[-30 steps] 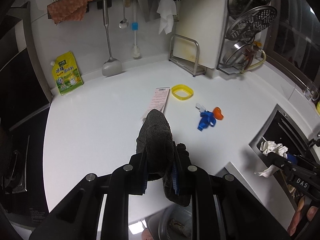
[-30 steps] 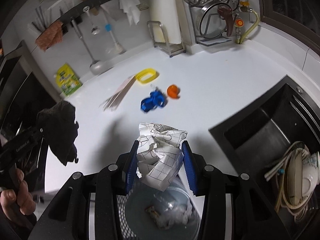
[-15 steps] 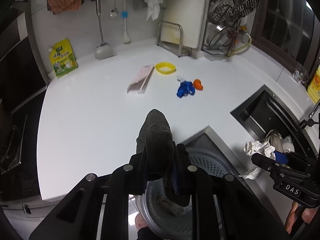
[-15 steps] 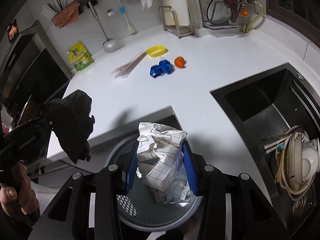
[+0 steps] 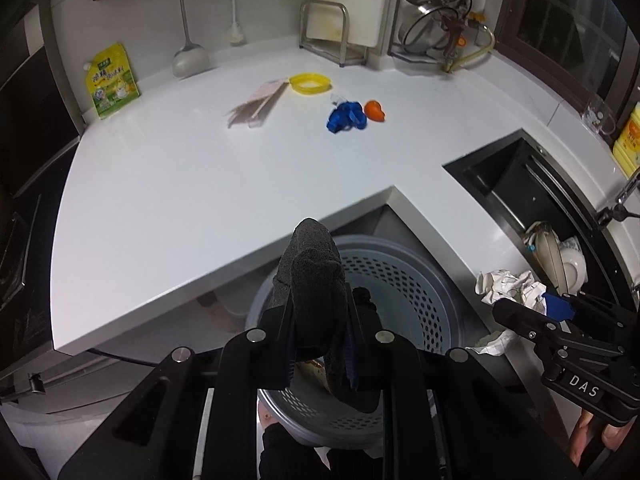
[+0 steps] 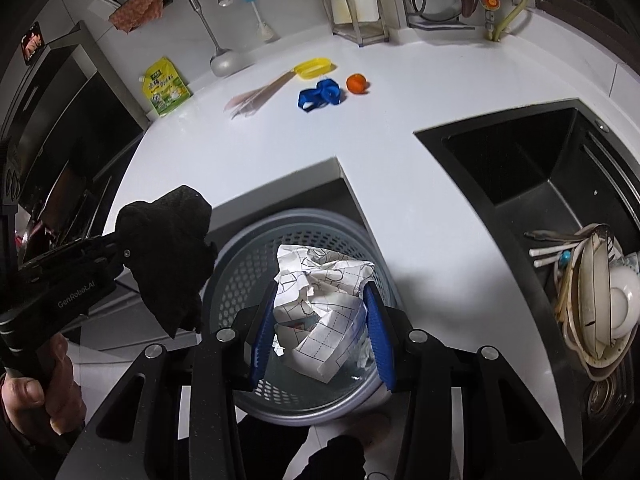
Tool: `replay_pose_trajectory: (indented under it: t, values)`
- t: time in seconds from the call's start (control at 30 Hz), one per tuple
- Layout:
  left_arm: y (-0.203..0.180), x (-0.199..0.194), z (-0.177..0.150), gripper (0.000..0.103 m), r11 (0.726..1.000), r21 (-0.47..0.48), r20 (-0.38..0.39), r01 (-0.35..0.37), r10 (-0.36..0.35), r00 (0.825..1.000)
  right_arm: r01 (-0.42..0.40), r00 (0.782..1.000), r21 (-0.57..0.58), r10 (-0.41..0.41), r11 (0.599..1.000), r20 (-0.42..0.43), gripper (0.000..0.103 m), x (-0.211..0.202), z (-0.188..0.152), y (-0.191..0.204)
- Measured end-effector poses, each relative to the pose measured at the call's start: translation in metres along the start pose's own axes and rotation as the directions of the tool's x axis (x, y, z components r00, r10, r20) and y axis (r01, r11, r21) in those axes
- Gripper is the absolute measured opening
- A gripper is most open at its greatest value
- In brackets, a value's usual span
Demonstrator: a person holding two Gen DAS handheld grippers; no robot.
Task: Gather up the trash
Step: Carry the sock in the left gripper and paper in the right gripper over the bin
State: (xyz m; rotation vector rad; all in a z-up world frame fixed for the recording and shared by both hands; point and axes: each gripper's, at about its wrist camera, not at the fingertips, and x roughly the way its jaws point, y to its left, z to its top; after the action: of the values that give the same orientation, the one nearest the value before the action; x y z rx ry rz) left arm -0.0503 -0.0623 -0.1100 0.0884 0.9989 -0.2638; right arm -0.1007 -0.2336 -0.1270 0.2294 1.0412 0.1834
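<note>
Left wrist view, white counter (image 5: pixel 200 184), left gripper (image 5: pixel 320 344) clamping black cloth (image 5: pixel 316 280), right gripper (image 6: pixel 320 336) clamping crumpled paper (image 6: pixel 320 292)

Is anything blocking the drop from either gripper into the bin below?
Nothing visible does. The crumpled paper in the right gripper and the dark cloth in the left gripper both hang over the open perforated bin.

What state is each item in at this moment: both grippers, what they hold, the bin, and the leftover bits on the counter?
left gripper: shut on dark cloth, above the bin
right gripper: shut on crumpled paper, above the bin
trash bin: open-topped, some trash already inside
blue plastic piece: lying on counter
orange piece: lying on counter, uncollected
yellow ring: lying on counter
</note>
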Motion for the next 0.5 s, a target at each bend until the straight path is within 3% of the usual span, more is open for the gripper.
replay_pose_trajectory:
  t: [0.5]
  values:
    - [-0.001, 0.017, -0.018, 0.019, 1.000, 0.009, -0.070, -0.011, 0.011, 0.998, -0.051, 0.995, 0.006, 0.052, 0.999, -0.082, 0.041, 0.031, -0.011, 0.005]
